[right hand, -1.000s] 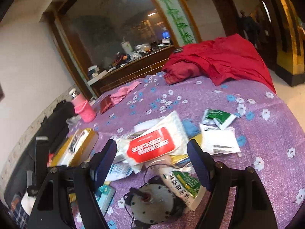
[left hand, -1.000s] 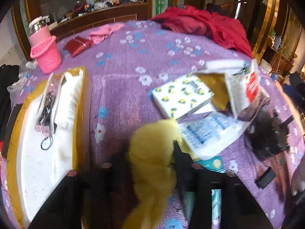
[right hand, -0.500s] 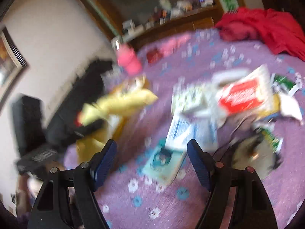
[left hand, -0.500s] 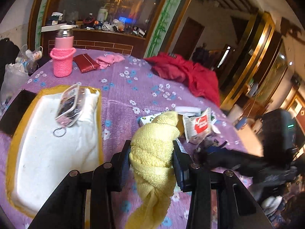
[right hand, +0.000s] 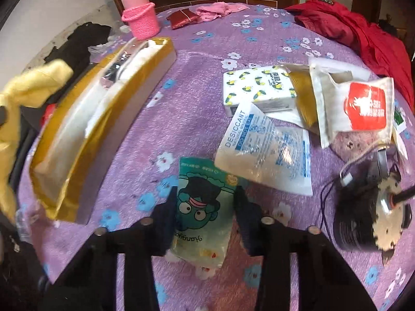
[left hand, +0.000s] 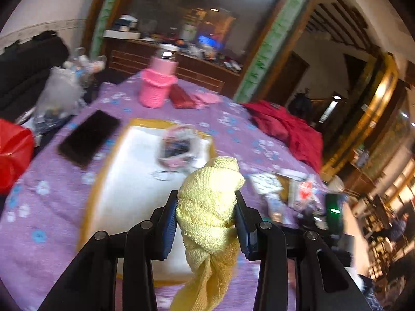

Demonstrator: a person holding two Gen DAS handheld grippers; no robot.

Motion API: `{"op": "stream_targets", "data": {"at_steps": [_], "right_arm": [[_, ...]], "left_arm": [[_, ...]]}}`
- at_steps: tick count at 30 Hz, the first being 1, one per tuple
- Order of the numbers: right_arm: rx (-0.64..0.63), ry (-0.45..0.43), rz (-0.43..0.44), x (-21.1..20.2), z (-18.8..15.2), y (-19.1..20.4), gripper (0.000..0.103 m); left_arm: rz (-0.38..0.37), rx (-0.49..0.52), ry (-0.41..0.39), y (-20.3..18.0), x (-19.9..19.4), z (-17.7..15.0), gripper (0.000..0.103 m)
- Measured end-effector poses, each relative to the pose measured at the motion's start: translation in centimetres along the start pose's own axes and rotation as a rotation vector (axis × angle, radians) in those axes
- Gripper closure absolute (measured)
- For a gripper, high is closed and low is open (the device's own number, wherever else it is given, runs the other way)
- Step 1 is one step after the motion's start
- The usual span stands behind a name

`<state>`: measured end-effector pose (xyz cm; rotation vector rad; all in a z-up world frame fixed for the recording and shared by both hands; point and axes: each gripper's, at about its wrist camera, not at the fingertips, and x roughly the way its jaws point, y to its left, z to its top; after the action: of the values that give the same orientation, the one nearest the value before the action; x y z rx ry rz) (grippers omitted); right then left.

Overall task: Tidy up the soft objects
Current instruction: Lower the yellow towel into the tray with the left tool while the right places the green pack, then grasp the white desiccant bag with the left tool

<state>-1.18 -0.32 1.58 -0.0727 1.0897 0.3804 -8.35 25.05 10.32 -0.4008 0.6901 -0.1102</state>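
My left gripper [left hand: 206,207] is shut on a rolled yellow towel [left hand: 210,194], held in the air over the near end of a white box with a gold rim [left hand: 124,181]. That towel [right hand: 33,85] also shows at the left edge of the right wrist view, beyond the box [right hand: 109,119]. My right gripper [right hand: 206,202] points steeply down at a green cartoon packet [right hand: 202,223] lying flat on the purple cloth. Its jaws are closing, one on each side of the packet. The packet looks undeformed and its edges run under the fingers.
A desiccant bag [right hand: 262,150], a lemon-print tissue pack [right hand: 254,85], a red-label bag [right hand: 363,106] and a black motor [right hand: 371,215] lie right of the packet. A clear pouch [left hand: 176,147] lies in the box. A phone [left hand: 88,137], pink cup [right hand: 141,20] and red garment [right hand: 363,33] sit farther off.
The left gripper lifted the towel and carried it left, over the box. The right gripper swung down and left from the red-label bag to the green packet, and its jaws narrowed.
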Motion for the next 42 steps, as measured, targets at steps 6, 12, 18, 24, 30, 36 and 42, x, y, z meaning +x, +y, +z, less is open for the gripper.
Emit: {"op": "stream_targets", "data": {"at_steps": [6,12,18,24,30,36,42], "right_arm": [[-0.011,-0.085,0.035,-4.6,-0.2,0.8,0.065],[-0.058,-0.144,0.136,-7.0,2.1,3.9,0.065],[-0.119,-0.134,0.223,-5.6,5.0,8.5,0.064],[-0.183,-0.082,0.242,-1.8,8.1,13.1,0.064],[-0.214,-0.072,0.168,2.4,10.3,15.6,0.052],[-0.162,-0.052,0.202,4.0,10.5,14.7,0.041],[-0.106,-0.175,0.235,-1.9,8.6,10.0,0.038]], "left_arm": [[0.083,-0.046,0.029,3.8,1.9,1.5,0.061],[0.124,-0.028,0.072,4.6,5.9,3.8,0.061],[0.162,-0.042,0.059,6.2,10.0,6.6,0.05],[0.121,-0.161,0.105,8.3,11.0,6.8,0.043],[0.089,-0.162,-0.051,8.5,3.7,6.1,0.036],[0.083,-0.129,-0.159,8.0,-1.9,5.1,0.032],[0.031,-0.074,-0.166,5.2,-3.2,3.9,0.031]]}}
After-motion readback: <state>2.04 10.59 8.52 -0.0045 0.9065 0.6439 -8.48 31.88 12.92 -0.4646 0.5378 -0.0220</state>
